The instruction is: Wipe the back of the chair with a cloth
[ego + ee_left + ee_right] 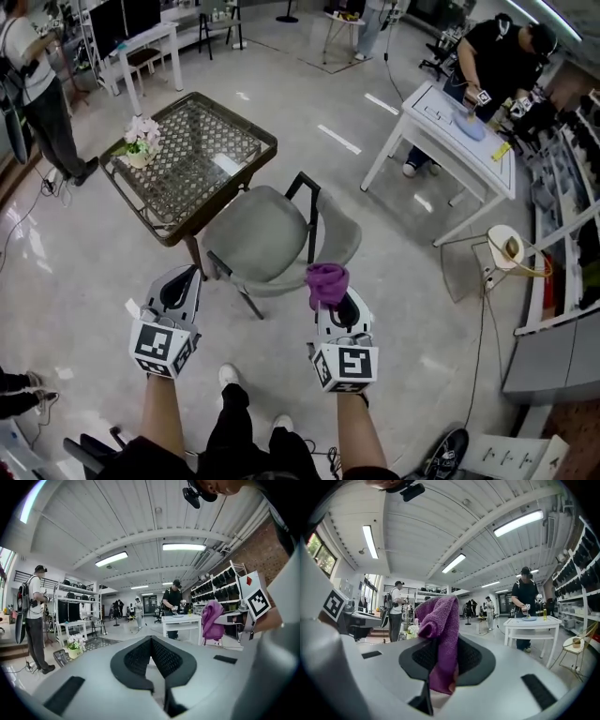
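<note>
Pre-wipe stage: right gripper (pixel 330 302) clamped on purple cloth (pixel 326 279), held just short of chair (pixel 262 234). Left gripper (pixel 176 289) closed, empty. Next — cloth fwd onto backrest, press, sweep.

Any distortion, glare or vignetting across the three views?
Head view: mild barrel bend; light streaks glare on the glossy floor; chair sharp. Left gripper view: strong fisheye, black corners, ceiling lights blown out. Right gripper view: same fisheye and corners; purple cloth in focus.
</note>
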`<state>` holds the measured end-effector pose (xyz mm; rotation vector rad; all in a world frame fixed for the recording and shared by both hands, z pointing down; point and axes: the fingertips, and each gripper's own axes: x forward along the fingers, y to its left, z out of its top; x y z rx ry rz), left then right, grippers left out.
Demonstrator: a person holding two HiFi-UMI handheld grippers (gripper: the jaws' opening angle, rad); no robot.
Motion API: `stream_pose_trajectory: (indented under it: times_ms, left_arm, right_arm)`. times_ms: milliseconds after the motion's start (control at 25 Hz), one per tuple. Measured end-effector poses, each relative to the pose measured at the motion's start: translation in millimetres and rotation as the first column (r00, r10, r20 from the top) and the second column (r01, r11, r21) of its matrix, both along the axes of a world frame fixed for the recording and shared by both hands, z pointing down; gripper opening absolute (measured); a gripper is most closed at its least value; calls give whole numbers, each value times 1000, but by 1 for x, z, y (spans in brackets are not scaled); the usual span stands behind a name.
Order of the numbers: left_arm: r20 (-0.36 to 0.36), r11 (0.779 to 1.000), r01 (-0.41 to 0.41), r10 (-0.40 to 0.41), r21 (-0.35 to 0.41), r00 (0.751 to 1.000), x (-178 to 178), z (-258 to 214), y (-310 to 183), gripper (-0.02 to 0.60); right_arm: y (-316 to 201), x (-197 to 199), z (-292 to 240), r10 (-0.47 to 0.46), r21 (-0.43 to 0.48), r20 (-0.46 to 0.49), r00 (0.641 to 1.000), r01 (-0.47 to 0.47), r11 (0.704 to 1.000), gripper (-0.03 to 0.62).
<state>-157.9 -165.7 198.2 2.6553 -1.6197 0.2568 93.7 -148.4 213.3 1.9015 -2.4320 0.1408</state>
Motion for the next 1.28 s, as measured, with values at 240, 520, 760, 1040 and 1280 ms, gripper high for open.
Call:
stream_pose_trajectory:
  times_ms: [240,520,760,1040,1280]
  left_arm:
    - [-2,1000,5,-4,28,1000,5,-46,8,9]
    - [-10,998,19,-18,63,1000,1,-88,30,9]
    - [-1,996,19,-19,84,1000,5,-102,42,9]
    - [-10,995,39,-39,97,999,8,-109,63,9]
    - [-6,991,61,-61,118,998,7,-120,75,9]
  right_arm:
    - [5,13,-43,20,17,26,999,-21,1000,94]
    - [24,20,-71,21,12,46,999,-21,1000,94]
    - [32,29,-82,43,15,60,997,-44,999,93]
    - [46,26,-92,5,19,50,999,-6,1000,92]
    - [54,21,-97,-19,20,41,999,18,1000,89]
